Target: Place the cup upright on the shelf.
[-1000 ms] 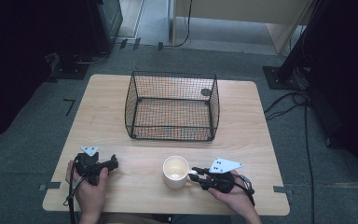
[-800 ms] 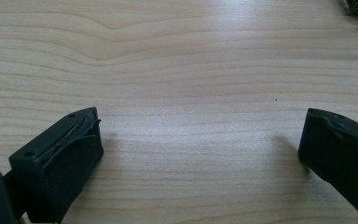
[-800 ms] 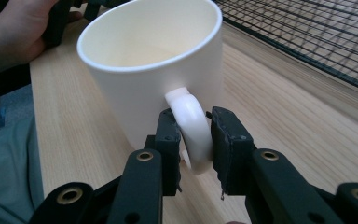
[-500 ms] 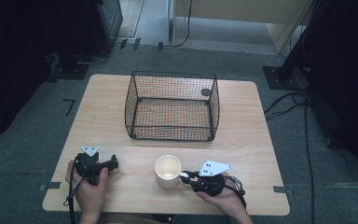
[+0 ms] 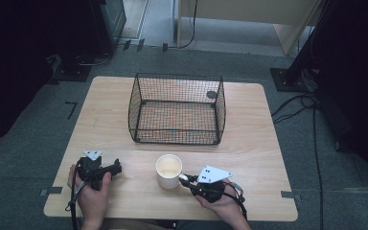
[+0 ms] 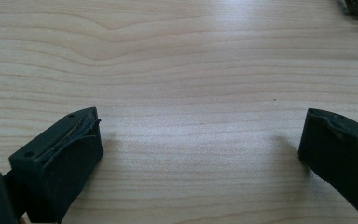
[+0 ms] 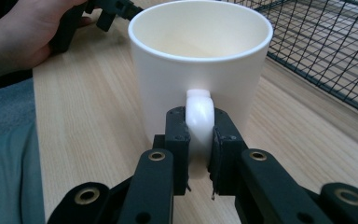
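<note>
A cream mug (image 5: 168, 170) (image 7: 200, 60) stands upright on the wooden table (image 5: 249, 143), just in front of the wire basket (image 5: 177, 109). My right gripper (image 5: 186, 181) (image 7: 199, 135) has been closing and is now shut on the mug's handle (image 7: 199, 112), its two black pads pressed on either side of it. My left gripper (image 5: 115, 167) (image 6: 200, 154) rests on the table at the front left with its jaws wide apart and nothing between them.
The black wire basket (image 7: 326, 56) stands empty at the table's middle back, close to the mug's far side. The person's left hand (image 7: 23, 32) lies near the table's front edge. Cables (image 5: 311, 129) run over the floor to the right.
The mug and my right gripper have shifted left along the front of the table. The left gripper has stayed where it was.
</note>
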Demonstrator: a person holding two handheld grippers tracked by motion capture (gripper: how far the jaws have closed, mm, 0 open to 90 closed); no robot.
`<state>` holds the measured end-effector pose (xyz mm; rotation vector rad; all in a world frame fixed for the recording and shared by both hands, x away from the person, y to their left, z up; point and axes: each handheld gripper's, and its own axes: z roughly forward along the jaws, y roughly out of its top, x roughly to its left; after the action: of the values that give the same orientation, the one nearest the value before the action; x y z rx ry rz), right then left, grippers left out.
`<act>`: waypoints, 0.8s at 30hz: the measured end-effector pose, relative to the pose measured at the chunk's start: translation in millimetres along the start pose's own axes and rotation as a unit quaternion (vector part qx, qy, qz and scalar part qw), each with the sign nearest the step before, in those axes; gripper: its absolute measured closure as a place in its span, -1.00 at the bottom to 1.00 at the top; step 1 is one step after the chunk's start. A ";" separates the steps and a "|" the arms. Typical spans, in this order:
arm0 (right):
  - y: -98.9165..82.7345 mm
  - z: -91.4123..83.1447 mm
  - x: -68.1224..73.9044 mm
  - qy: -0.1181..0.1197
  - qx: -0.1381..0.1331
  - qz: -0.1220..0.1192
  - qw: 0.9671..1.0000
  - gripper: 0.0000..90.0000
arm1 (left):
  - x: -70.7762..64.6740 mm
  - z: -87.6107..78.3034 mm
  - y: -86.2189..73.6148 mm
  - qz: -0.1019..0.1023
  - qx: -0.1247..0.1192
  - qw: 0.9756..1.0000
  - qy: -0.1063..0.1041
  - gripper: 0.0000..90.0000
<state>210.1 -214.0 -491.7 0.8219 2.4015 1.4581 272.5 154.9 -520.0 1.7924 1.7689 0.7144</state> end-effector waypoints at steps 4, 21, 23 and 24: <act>3.0 -1.5 0.5 -0.009 -0.001 -0.002 1.000 0.79 | 0.0 0.0 0.0 0.000 0.000 1.000 0.000 -1.00; 20.6 -16.8 -4.4 -0.031 -0.017 -0.003 0.999 0.79 | -0.4 0.1 0.1 0.002 0.001 1.000 -0.002 -1.00; 23.9 -18.8 -4.8 -0.032 -0.022 -0.004 0.999 0.79 | -0.5 0.1 0.2 0.003 0.000 1.000 -0.002 -1.00; 25.7 -19.9 -4.8 -0.032 -0.023 -0.004 0.999 0.79 | -0.6 0.2 0.1 0.003 0.000 1.000 -0.002 -1.00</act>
<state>214.1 -222.5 -460.2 0.8335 2.3137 1.4554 272.7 154.4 -520.0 1.7986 1.7616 0.7118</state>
